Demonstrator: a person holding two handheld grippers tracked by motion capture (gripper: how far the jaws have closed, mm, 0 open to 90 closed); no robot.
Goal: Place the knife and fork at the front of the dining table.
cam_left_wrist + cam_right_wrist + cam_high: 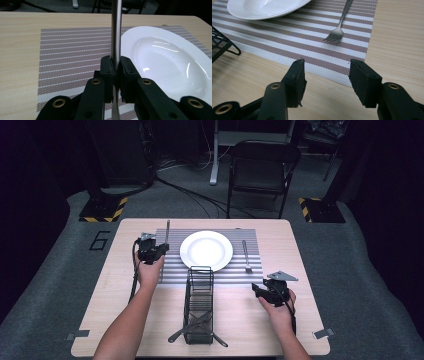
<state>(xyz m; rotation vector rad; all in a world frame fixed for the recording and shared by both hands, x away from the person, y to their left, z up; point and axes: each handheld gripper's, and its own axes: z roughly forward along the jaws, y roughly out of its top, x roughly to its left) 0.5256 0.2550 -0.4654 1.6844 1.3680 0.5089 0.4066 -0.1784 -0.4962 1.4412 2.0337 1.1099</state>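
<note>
Table setting is partly complete. A white plate (206,250) sits at the centre of the striped placemat (170,265), and a fork (246,256) already lies on the mat at the plate's 3 o'clock, apart from the rim.

The left gripper (115,68) is clamped on a slim metal utensil (116,32), its handle running straight out beyond the jaws; it is probably a knife, though the blade end is hidden. In the high view this piece (167,232) is held over the mat at the plate's 9 o'clock, just beside the rim, not yet released.

The right gripper (325,72) holds nothing, jaws parted over bare table at the mat's near edge.

Outstanding: setting the held utensil down. The wire caddy (199,305) at the plate's 6 o'clock holds more cutlery.
</note>
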